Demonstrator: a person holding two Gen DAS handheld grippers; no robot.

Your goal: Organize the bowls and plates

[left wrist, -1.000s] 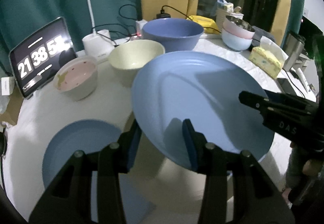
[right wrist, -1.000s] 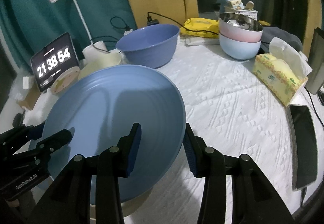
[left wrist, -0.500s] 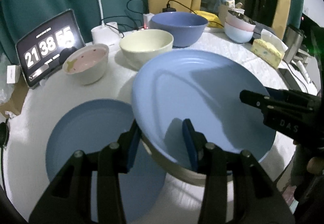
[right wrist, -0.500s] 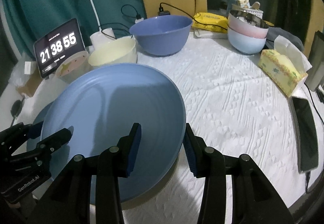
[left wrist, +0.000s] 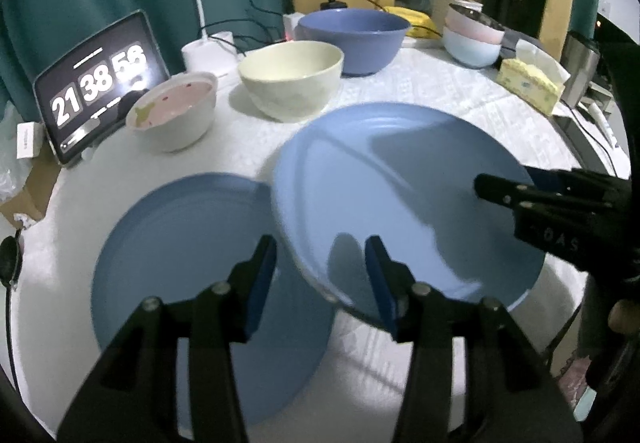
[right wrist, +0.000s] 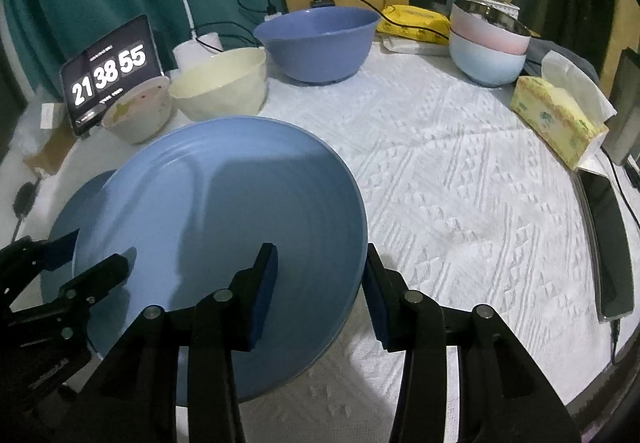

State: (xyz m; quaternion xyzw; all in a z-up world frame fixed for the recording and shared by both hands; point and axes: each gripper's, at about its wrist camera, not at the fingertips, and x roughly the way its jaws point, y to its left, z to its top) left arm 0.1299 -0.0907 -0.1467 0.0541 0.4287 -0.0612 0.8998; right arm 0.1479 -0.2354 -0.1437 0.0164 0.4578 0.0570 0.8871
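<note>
Left hand-held gripper (left wrist: 320, 271): the near-left rim of the upper blue plate (left wrist: 400, 195) is straddled by its jaws. The jaws have just been opening, with the rim between them. It cannot be told whether the pads press on the rim.
Right hand-held gripper (right wrist: 322, 283): it is clamped on the opposite rim of the same plate, one pad over the inside and the other outside the rim.
Upper blue plate: it is carried low over the bench (right wrist: 460, 183), near the front edge and roughly level. Only its left edge overlaps the plate beneath.
Lower blue plate (left wrist: 180, 263): it lies flat on the bench at the front-left, well short of the bowls along the back.
Deciding relation: the lower plate lies to the left of the carried one and just below the left hand-held gripper, so the stack is judged to be off-centre towards the right. A shift towards the bench's left edge is called for before the plate is set down.
Long axis: none is offered by a round plate. The line that counts runs rim to rim between the two grippers, across the bench's front.
Nearer hand: the left one is nearer the lower plate.
Risk: with the left grip loosening, a tip or slide of the plate is judged possible.
</note>
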